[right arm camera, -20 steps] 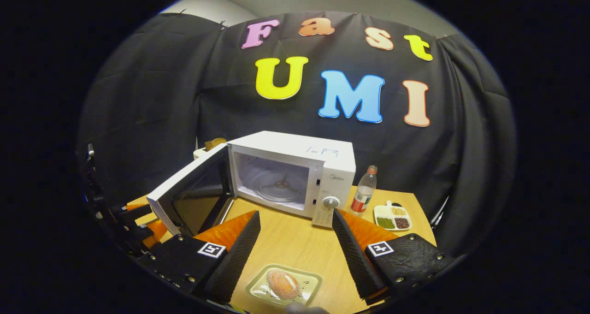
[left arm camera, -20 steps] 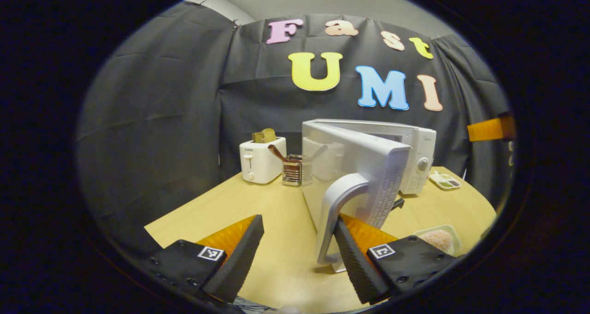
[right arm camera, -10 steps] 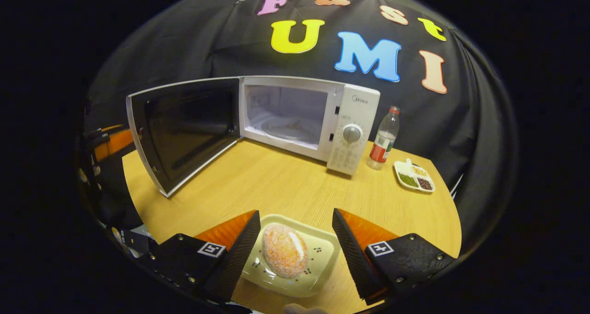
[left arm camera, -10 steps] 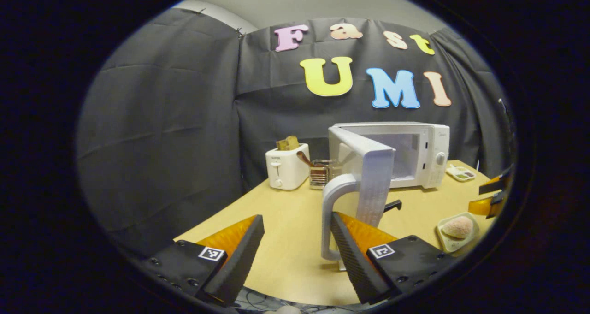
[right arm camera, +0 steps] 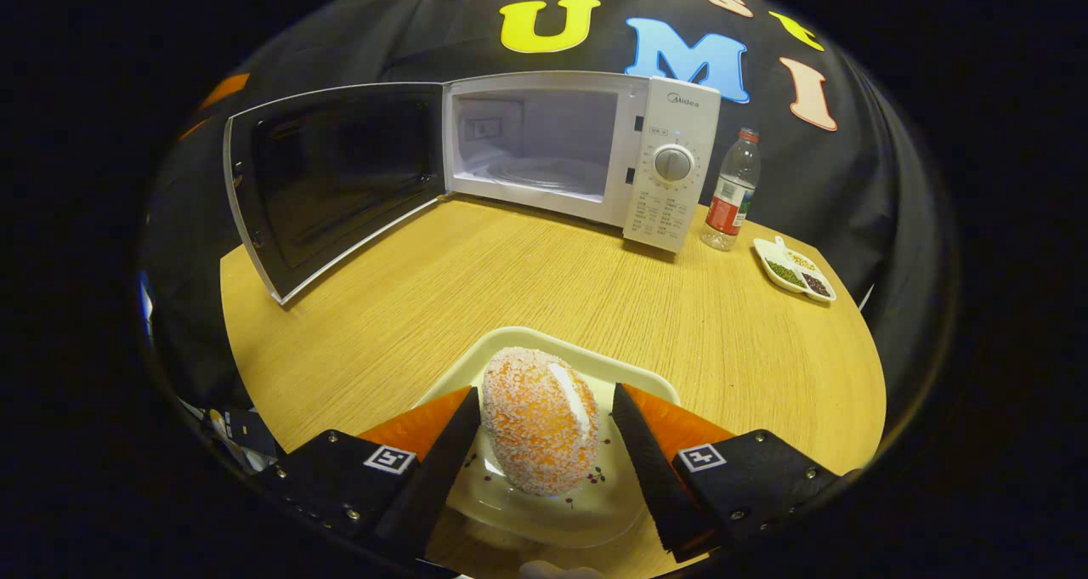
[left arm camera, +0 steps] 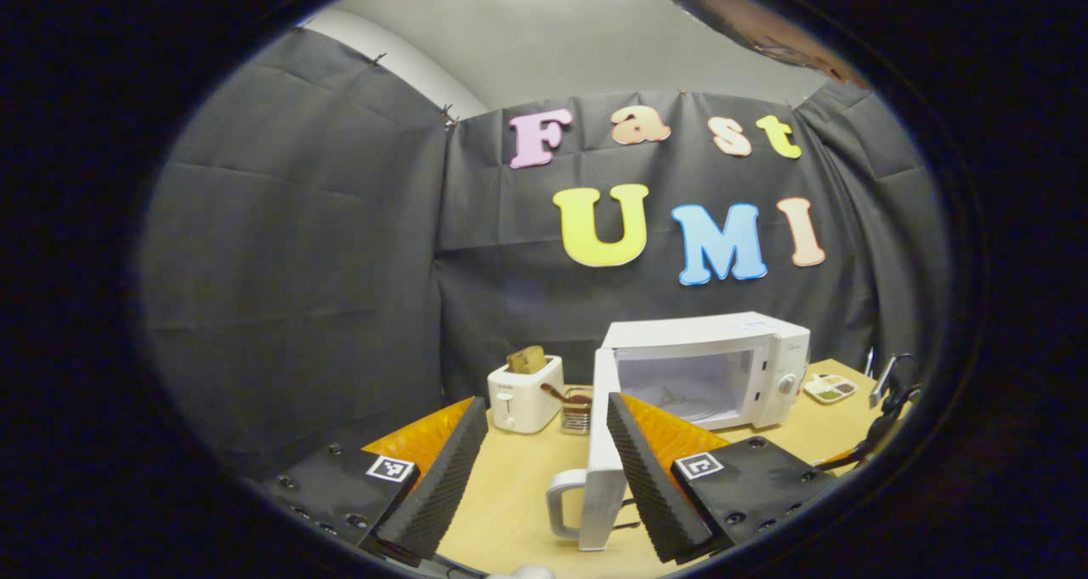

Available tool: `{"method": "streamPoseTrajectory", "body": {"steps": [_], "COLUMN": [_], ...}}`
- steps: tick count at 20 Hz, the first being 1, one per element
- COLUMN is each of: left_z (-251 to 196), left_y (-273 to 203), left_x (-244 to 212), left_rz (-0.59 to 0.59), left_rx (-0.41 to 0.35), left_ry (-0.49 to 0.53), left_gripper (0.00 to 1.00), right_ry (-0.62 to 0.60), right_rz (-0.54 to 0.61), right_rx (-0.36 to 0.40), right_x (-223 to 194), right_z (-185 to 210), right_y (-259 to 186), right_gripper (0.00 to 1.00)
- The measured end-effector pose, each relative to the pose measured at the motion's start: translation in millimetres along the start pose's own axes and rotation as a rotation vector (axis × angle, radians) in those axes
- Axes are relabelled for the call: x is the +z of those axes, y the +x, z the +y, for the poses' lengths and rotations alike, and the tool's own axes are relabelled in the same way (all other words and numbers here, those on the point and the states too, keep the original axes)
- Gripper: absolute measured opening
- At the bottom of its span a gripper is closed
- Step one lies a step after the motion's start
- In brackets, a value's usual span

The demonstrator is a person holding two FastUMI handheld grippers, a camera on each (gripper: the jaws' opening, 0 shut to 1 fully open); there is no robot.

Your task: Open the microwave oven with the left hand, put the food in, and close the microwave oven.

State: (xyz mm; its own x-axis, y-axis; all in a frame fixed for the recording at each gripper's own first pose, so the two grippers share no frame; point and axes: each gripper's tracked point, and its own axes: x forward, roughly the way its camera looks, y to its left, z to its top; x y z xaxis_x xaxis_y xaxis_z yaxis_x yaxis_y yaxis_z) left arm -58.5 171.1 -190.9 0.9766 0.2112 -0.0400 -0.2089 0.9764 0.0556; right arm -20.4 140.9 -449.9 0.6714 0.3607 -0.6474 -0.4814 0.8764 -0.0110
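The white microwave [right arm camera: 671,162] stands at the back of the wooden table with its door [right arm camera: 331,179] swung wide to the left and its cavity [right arm camera: 535,141] bare. In the left gripper view the microwave [left arm camera: 722,366] is farther off, its door [left arm camera: 599,468] edge-on with the handle [left arm camera: 563,502] low down. My left gripper [left arm camera: 544,468] is open, raised and back from the handle, touching nothing. A crumb-coated oval bun [right arm camera: 540,417] lies on a pale plate [right arm camera: 586,511] at the table's near edge. My right gripper [right arm camera: 540,460] is open, a finger on each side of the bun.
A water bottle [right arm camera: 729,196] and a small divided dish [right arm camera: 795,266] with beans stand right of the microwave. A white toaster [left arm camera: 525,392] with bread and a metal rack [left arm camera: 576,409] sit to its left. The table [right arm camera: 527,298] has bare wood between plate and microwave.
My left gripper has let the door handle go and drawn back and up. My right gripper has come down and forward until its fingers flank the bun. The door swung wider.
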Motion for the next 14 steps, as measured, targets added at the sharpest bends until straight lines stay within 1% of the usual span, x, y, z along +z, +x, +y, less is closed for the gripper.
{"method": "streamPoseTrajectory", "body": {"steps": [2, 3, 4, 5, 7, 9, 11, 14], "left_z": [-18.5, -26.6, -34.0, -39.0, -45.2, -50.5, -51.1, -47.5], "left_y": [6.4, 9.7, 13.5, 16.1, 21.6, 23.7, 26.8, 31.2], "left_x": [7.1, 9.2, 9.5, 9.9, 11.5, 12.7, 12.0, 10.6], "left_rz": [-0.007, -0.009, -0.008, -0.005, -0.009, -0.01, -0.008, 0.002], "left_rx": [-0.038, -0.052, -0.066, -0.077, -0.09, -0.103, -0.105, -0.105], "left_ry": [0.006, 0.007, 0.003, 0.004, 0.01, 0.008, 0.012, 0.011], "left_gripper": [0.96, 0.96, 0.98, 0.96, 0.98, 0.98, 0.96, 0.98], "right_ry": [0.005, 0.021, 0.02, 0.022, 0.03, 0.013, -0.012, -0.003], "right_rz": [0.037, 0.026, 0.022, 0.029, 0.035, 0.047, 0.053, 0.027], "right_rx": [0.044, 0.042, 0.032, 0.035, 0.039, 0.043, 0.032, 0.036], "right_x": [-7.0, -2.8, -0.7, 0.4, -0.5, -0.7, 3.7, 29.3], "right_z": [4.3, 4.5, 3.5, 4.5, 4.4, 3.8, 1.4, 0.8], "right_y": [8.3, 9.3, 11.1, 6.6, 11.8, 10.8, 6.4, -6.5], "right_gripper": [0.96, 0.96, 0.94, 0.82, 0.82, 0.76, 0.76, 0.76]}}
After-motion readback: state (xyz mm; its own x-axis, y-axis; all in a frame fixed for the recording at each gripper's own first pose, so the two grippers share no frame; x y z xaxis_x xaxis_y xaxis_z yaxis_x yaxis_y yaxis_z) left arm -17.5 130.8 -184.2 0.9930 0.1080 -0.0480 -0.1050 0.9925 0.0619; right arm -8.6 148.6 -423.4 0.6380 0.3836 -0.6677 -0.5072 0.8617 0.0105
